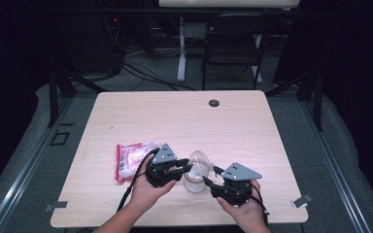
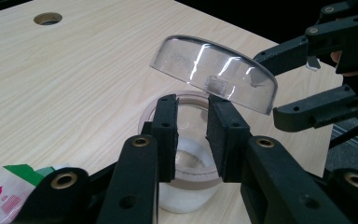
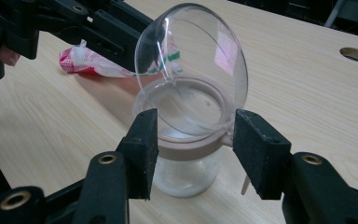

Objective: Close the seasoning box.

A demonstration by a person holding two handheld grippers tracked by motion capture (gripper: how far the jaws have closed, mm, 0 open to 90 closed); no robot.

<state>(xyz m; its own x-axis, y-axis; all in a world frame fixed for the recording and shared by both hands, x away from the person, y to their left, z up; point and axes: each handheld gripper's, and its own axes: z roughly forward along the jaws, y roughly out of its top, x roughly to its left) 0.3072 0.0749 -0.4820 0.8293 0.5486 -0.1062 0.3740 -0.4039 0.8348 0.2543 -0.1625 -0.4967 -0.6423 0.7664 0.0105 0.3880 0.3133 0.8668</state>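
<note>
A small clear jar (image 1: 193, 182) with a brown collar (image 3: 186, 151) stands near the table's front edge. Its hinged clear dome lid (image 2: 214, 70) is tipped up and open. A little white stuff lies in the jar's bottom. My left gripper (image 1: 187, 170) points at the jar from the left. Its jaws stand a narrow gap apart just in front of the rim, pressing on nothing. My right gripper (image 3: 193, 126) comes from the right. Its jaws stand wide on either side of the collar, and the pads (image 3: 144, 140) do not squeeze it.
A pink and white packet (image 1: 128, 160) lies flat left of the jar, beside the left hand. The wooden table (image 1: 184, 121) has a round cable hole (image 1: 214, 103) at its far edge. A black folding chair (image 1: 233, 43) stands beyond the table.
</note>
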